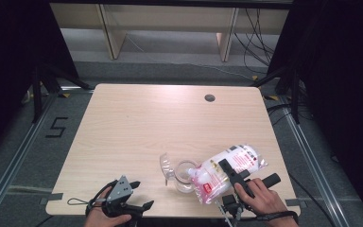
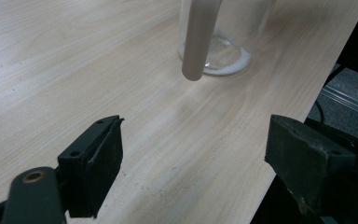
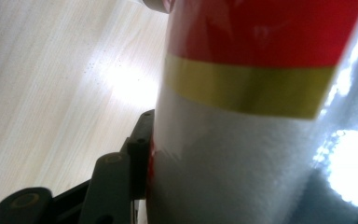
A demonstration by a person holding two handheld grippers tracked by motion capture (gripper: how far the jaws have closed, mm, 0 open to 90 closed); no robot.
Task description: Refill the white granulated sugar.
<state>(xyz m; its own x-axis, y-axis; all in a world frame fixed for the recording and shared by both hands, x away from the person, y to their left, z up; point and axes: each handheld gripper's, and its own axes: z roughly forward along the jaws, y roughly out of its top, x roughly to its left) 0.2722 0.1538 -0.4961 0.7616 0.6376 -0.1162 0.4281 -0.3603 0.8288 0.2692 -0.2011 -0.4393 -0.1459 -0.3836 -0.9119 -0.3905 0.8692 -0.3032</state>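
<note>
Bag (image 1: 229,171) lies tilted, mouth end down-left over the glass jar (image 1: 185,176).

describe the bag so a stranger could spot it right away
On the wooden table, look near the front right edge, where the right gripper clamps it. The bag is white with red print, tilted mouth-down over a clear jar.

bag (image 3: 261,116) blurred, hiding right claw's far jaw

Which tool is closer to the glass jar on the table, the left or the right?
Right. The right tool holds the bag tilted at the glass jar; the left tool rests open near the front edge, apart from it.
</note>
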